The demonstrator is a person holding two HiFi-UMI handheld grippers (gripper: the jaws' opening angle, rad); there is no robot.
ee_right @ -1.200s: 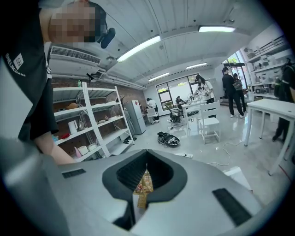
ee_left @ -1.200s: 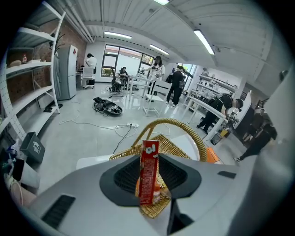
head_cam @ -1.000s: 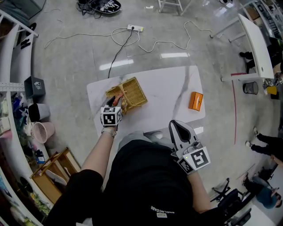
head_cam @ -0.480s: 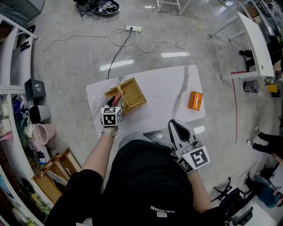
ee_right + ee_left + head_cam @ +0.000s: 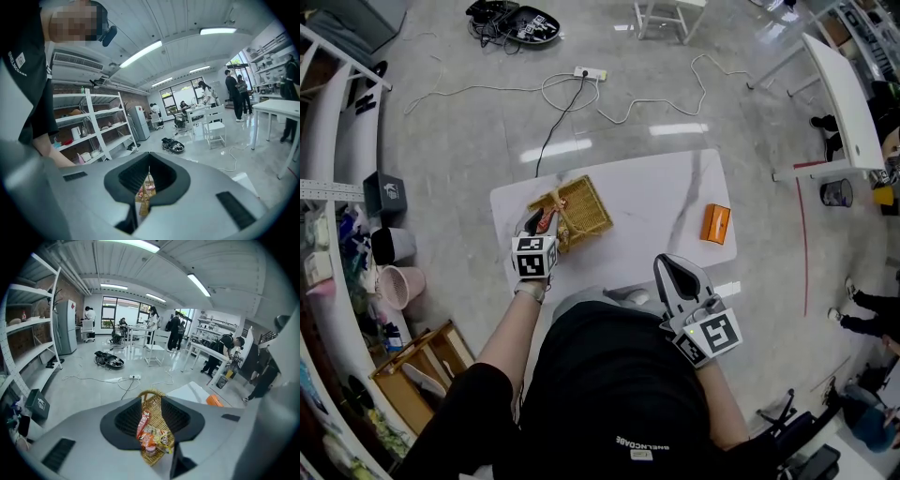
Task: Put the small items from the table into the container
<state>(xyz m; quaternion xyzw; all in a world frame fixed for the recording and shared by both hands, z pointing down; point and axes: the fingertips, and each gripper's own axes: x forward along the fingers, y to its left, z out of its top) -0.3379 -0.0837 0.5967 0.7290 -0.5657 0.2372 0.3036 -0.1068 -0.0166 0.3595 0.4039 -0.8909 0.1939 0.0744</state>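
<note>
A woven wicker basket (image 5: pixel 584 200) stands on the left part of the white marble table (image 5: pixel 656 187). My left gripper (image 5: pixel 542 221) hovers at the basket's near-left edge, shut on an orange and red snack packet (image 5: pixel 547 218). In the left gripper view the packet (image 5: pixel 151 436) hangs between the dark pads, with the basket (image 5: pixel 153 402) right behind it. My right gripper (image 5: pixel 677 274) is held close to my body at the table's near edge, shut and holding nothing. Past its pads I can see a sliver of the basket (image 5: pixel 146 194).
An orange box (image 5: pixel 715 224) lies on the table's right side. Cables and a power strip (image 5: pixel 589 72) run across the floor beyond the table. White shelving, a pink bucket (image 5: pixel 394 281) and a wooden crate (image 5: pixel 412 366) stand on the left. People stand far off.
My left gripper has lifted a little with the snack packet in it, still at the basket's edge. The right gripper has stayed where it was.
</note>
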